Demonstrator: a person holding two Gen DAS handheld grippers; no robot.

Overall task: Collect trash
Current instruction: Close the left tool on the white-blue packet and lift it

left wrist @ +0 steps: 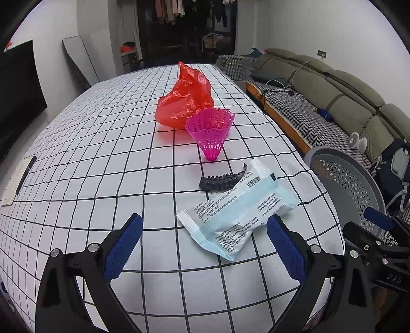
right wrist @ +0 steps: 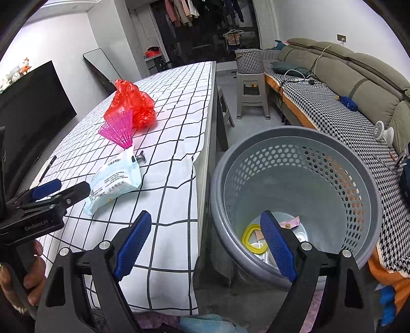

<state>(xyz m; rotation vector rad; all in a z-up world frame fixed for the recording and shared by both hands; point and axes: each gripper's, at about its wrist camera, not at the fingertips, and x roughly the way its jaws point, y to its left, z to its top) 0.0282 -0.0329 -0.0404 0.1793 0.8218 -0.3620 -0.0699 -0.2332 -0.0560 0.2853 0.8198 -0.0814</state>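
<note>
Between the spread fingers of the left gripper (left wrist: 203, 243), just ahead, lies a white-and-blue wrapper (left wrist: 235, 212) on the checked tablecloth (left wrist: 102, 166). Beyond it: a dark studded piece (left wrist: 217, 182), pink shuttlecock (left wrist: 210, 130), red bag (left wrist: 185, 98). Right gripper (right wrist: 205, 244) gapes empty over the grey basket (right wrist: 307, 164).

I take the grid-checked tablecloth (right wrist: 179, 158) as my landmark. Right of it, across a bare floor gap: olive sofa (right wrist: 358, 74) with houndstooth cover. Beyond its far right corner: grey plastic stool (right wrist: 252, 98). Left of it: dark TV screen (right wrist: 33, 102). Behind its far end: open wardrobe, hanging clothes (right wrist: 182, 11).
</note>
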